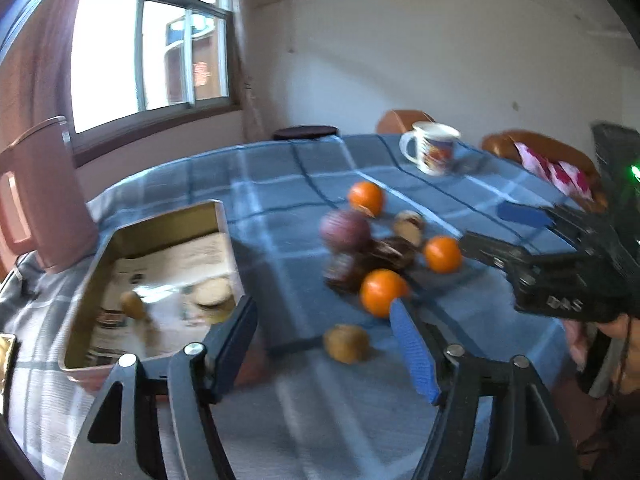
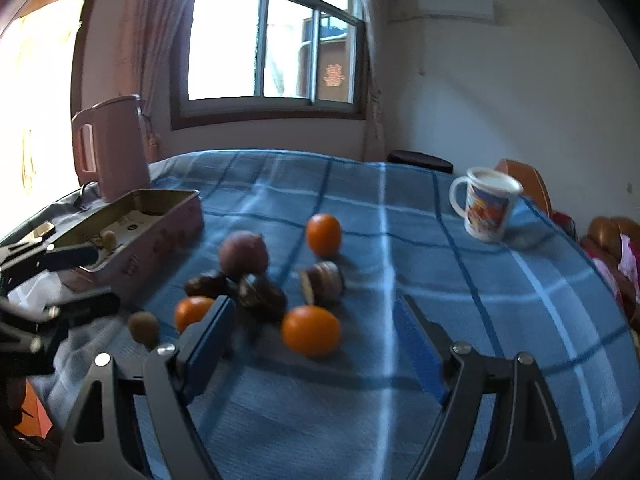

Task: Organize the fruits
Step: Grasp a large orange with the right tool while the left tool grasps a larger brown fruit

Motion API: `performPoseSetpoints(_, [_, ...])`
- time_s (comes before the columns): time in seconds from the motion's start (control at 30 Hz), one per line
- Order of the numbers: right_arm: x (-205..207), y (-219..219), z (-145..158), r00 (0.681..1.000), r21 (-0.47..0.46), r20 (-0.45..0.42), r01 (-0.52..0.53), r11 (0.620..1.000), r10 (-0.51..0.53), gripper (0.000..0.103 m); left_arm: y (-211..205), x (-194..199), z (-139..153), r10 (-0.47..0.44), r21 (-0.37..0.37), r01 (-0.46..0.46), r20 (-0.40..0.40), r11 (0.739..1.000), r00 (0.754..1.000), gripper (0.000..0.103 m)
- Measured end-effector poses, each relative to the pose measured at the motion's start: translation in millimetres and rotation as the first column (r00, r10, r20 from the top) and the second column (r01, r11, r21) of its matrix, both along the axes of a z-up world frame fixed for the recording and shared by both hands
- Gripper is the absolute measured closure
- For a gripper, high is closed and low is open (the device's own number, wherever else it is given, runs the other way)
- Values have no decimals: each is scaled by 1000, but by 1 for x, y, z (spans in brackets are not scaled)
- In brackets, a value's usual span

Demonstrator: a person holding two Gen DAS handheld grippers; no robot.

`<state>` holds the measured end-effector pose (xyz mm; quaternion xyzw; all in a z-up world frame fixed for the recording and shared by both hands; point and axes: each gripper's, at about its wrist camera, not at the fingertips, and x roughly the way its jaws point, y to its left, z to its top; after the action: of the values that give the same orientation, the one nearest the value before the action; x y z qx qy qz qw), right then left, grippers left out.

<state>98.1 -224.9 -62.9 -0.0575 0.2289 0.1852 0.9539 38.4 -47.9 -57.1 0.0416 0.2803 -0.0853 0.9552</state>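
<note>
Two hand-held tools hover over a table [image 2: 400, 420] spread with a blue checked cloth, where fruit lies loose in a cluster. The left tool [image 1: 324, 344] has its blue-padded jaws standing apart with nothing between them; just ahead of it and a little to its right lies a brown kiwi [image 1: 346, 343], and past the tip of its right pad sits an orange [image 1: 382, 291]. To that tool's left stands an open rectangular tin [image 1: 100, 364] lined with printed paper, and inside it lie a second small brown fruit [image 1: 134, 305] and a round flat biscuit-like piece [image 1: 212, 293] (motion blur softens both).

The right tool [image 2: 312, 334] also has its jaws spread wide and empty, with an orange [image 2: 311, 330] lying on the cloth between the two pads but touched by neither. Beyond it sit dark brown chestnut-like pieces [image 2: 260, 294], a round purplish-red fruit [image 2: 243, 255] and, farther off, another orange [image 2: 323, 235]; a third orange [image 2: 192, 312] shows beside its left pad.

A printed white mug [image 2: 486, 209] stands well ahead and to the right of the right tool, a pink kettle [image 2: 110, 148] behind the tin at the far left. The window [image 2: 272, 46] behind is bright with daylight.
</note>
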Motion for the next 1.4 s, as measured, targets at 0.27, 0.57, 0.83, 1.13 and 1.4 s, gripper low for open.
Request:
performPoseSetpoints(0.27, [12,-4,-10,999,-9,-48,17,1000,-18,20,-17,8,-18,-56,-3,56,-89,998,994,56])
performPoseSetpoints(0.57, [28,3,-17,993,-34,-120,4,999,-8,21,-4,24,-27,-19,-34,14,-155,999,988,62])
performPoseSetpoints(0.83, [42,10,-29,974,-74,-224,-34,997,16,51,-9,22,-25,-42,-33,38,-151,999,988,73])
performPoseSetpoints(1.13, [40,14,-30,972,-80,-230,-67,995,47,58,2,29,-5,-6,-59,2,-68,998,998,73])
performPoseSetpoints(1.4, [30,11,-23,986,-59,-161,-60,996,49,58,9,33,-4,20,-88,-23,-32,996,999,73])
